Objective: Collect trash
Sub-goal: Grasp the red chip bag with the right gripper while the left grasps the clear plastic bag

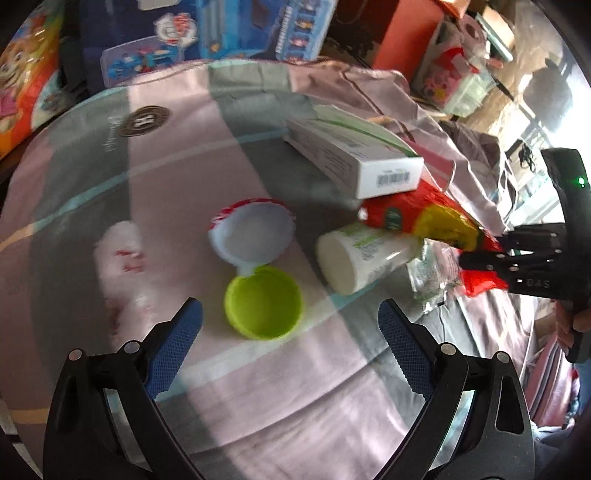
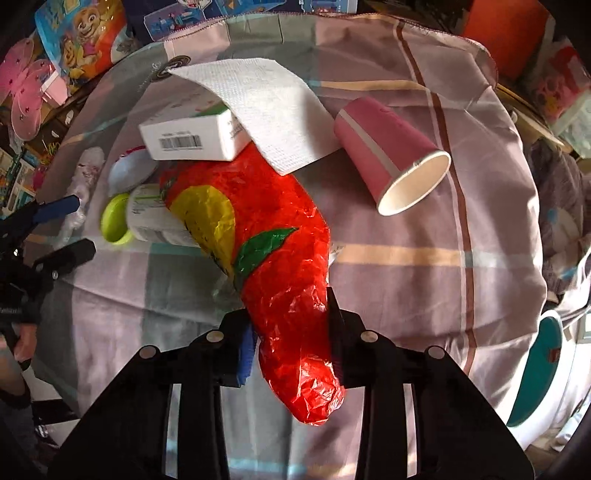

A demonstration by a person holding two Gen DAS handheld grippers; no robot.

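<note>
My right gripper (image 2: 291,328) is shut on the end of a crumpled red plastic bag (image 2: 280,240) with a yellow patch and a green leaf; the bag (image 1: 421,218) stretches under a white barcode box (image 1: 354,158). My left gripper (image 1: 290,317) is open just short of a lime green cap (image 1: 264,302). Behind the cap lie a red-rimmed white foil lid (image 1: 251,232) and a white bottle (image 1: 362,258) on its side. The box (image 2: 192,136), the cap (image 2: 114,218), a paper towel (image 2: 266,110) and a pink paper cup (image 2: 391,151) show in the right wrist view.
A crumpled clear wrapper (image 1: 122,266) lies left of the cap, another clear wrapper (image 1: 432,273) by the bottle. All rest on a round table with a striped pink and grey cloth (image 2: 406,277). Toy boxes (image 1: 221,33) and clutter ring the far edge.
</note>
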